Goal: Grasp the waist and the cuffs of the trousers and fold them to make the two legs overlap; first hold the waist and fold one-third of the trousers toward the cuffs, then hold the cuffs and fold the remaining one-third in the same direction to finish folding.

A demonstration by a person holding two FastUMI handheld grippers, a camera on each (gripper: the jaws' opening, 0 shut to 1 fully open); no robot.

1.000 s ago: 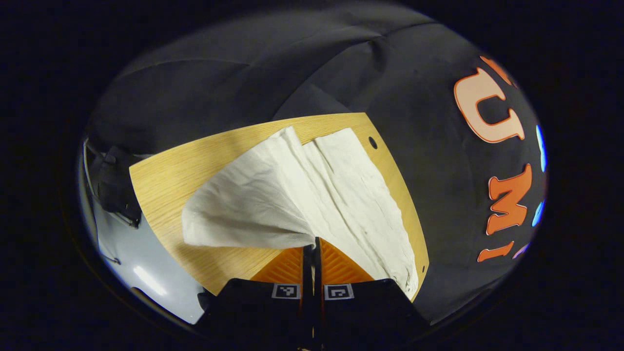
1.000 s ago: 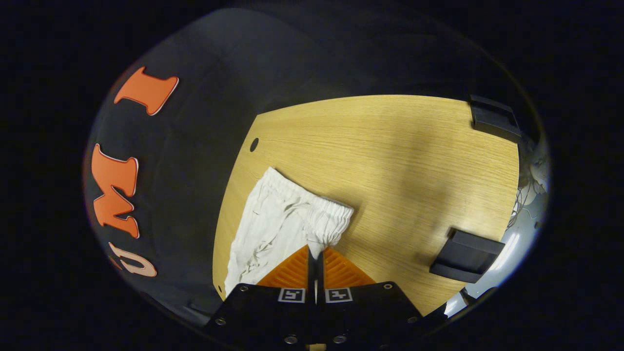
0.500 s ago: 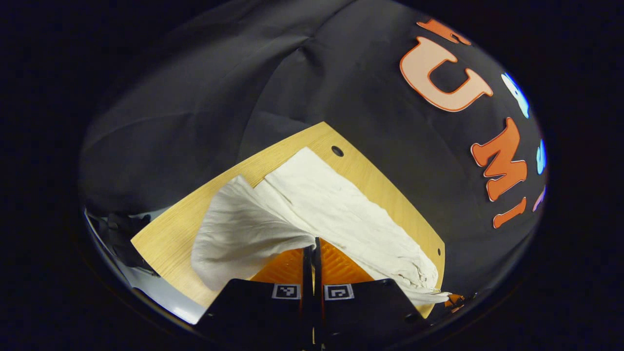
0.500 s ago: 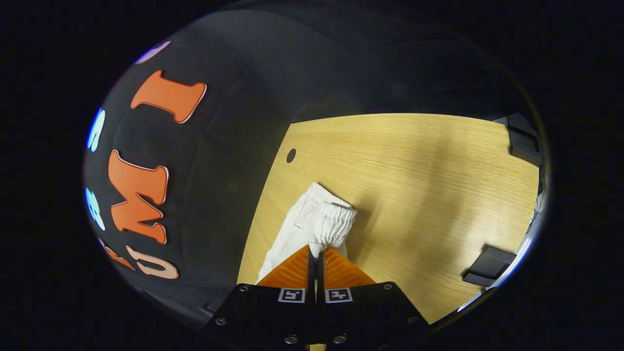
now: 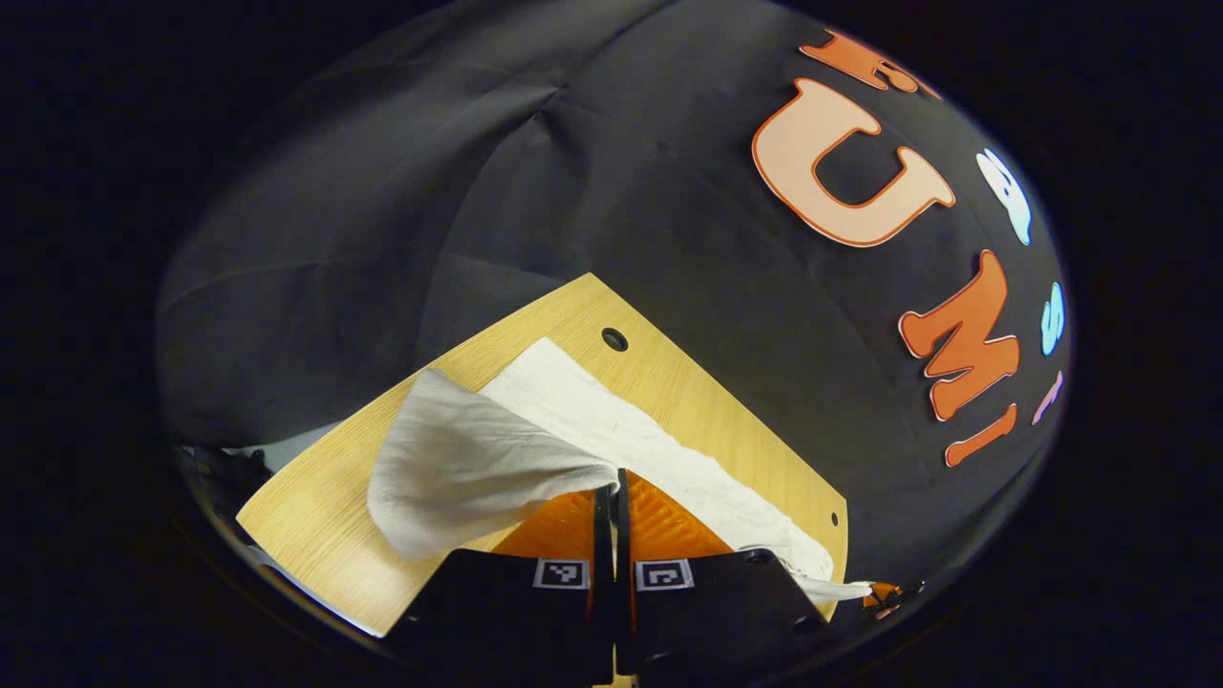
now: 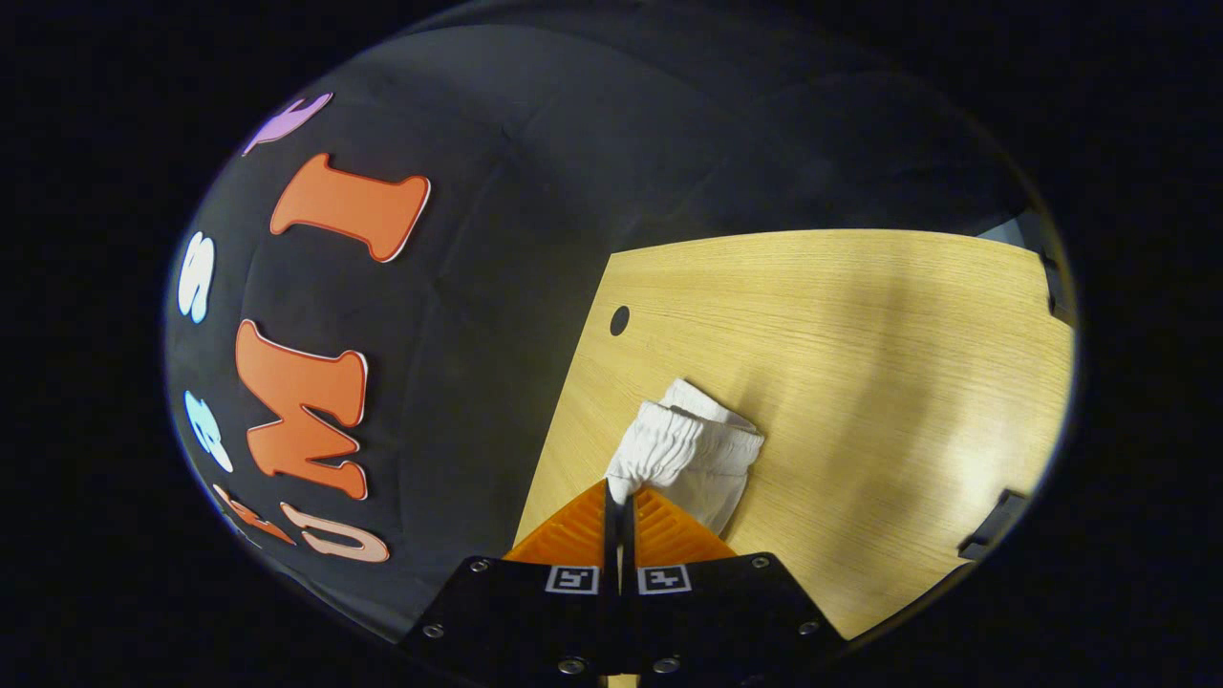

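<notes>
left gripper (image 5: 611, 492) is clamped tight on 1 leg of the white trousers (image 5: 478, 463), lifting it off the wooden table (image 5: 306, 521); other leg lies flat toward the right.

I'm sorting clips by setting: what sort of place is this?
Probably a recording booth, not a home: a black cloth wall hangs close behind a bare wooden table with a small hole in its top. The left gripper and right gripper each pinch white trousers there.

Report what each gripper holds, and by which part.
Left gripper pinches the trousers at a cuff; right gripper pinches their elastic waist.
</notes>
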